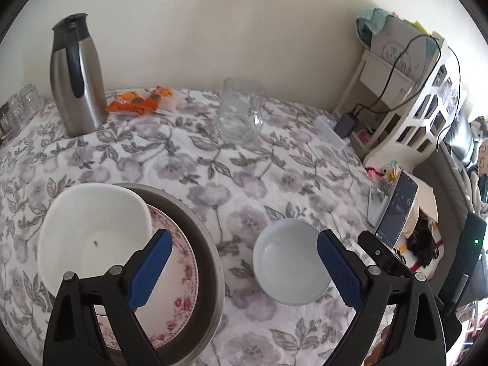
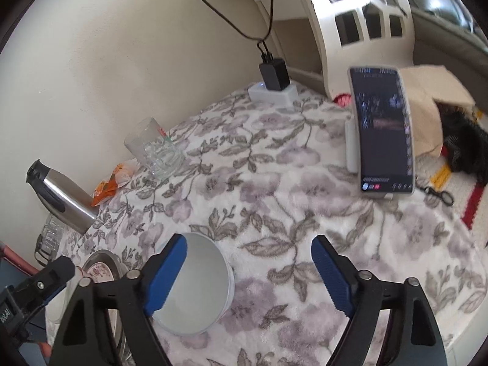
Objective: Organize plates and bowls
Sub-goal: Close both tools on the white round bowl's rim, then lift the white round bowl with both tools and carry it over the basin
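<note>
A white square bowl [image 1: 91,228] sits on a pink floral plate [image 1: 183,280], which lies on a round metal tray [image 1: 213,259] at the lower left. A small pale round bowl [image 1: 289,262] stands alone on the floral cloth to the right of the tray; it also shows in the right wrist view [image 2: 198,283]. My left gripper [image 1: 244,262] is open and empty, with its jaws spread between the tray and the small bowl. My right gripper [image 2: 248,268] is open and empty, its left finger over the small bowl's rim.
A steel thermos [image 1: 76,76], orange packets [image 1: 140,100] and a glass mug [image 1: 241,109] stand at the back of the table. A phone on a stand [image 2: 381,131], a charger block [image 2: 273,88] and a white shelf [image 1: 411,91] are at the right.
</note>
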A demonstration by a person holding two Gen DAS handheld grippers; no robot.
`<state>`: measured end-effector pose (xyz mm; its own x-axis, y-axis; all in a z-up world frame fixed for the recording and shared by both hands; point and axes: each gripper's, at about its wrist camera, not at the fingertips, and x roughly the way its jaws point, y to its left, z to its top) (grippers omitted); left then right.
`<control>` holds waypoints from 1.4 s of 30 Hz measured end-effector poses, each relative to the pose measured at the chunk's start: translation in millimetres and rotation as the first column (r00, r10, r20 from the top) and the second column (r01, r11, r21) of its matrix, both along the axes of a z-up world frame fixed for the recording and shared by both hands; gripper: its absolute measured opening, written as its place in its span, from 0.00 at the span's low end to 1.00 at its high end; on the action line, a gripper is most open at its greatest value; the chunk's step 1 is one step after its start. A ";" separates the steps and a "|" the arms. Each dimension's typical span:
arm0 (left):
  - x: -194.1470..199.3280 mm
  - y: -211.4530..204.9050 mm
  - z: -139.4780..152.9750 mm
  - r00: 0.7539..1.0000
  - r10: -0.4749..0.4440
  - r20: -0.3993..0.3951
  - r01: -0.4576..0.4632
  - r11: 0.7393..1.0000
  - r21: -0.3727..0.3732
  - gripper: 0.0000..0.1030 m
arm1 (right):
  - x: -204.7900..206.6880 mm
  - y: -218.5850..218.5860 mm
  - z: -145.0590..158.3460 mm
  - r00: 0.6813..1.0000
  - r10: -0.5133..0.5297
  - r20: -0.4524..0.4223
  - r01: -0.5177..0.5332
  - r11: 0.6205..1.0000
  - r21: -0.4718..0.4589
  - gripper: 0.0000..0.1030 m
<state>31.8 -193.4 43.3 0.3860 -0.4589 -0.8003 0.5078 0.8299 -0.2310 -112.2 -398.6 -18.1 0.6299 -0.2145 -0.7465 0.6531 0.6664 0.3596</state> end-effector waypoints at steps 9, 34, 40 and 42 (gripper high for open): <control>-4.6 -22.3 -31.4 0.993 -0.073 -0.092 0.074 0.997 0.006 0.71 | 10.1 2.9 -28.3 0.997 0.071 -0.015 -0.069 0.991 0.111 0.51; -5.8 -44.4 -91.2 0.979 -0.095 -0.180 0.120 0.984 0.135 0.28 | 27.0 13.9 -64.2 0.984 0.151 -0.099 -0.133 0.976 0.170 0.23; -6.2 -46.3 -96.4 0.980 -0.093 -0.178 0.118 0.984 0.135 0.26 | 28.3 12.9 -73.9 0.982 0.151 -0.109 -0.128 0.972 0.196 0.23; -6.1 -46.9 -96.5 0.981 -0.093 -0.171 0.117 0.984 0.133 0.26 | 27.3 11.3 -75.9 0.984 0.148 -0.097 -0.124 0.968 0.217 0.23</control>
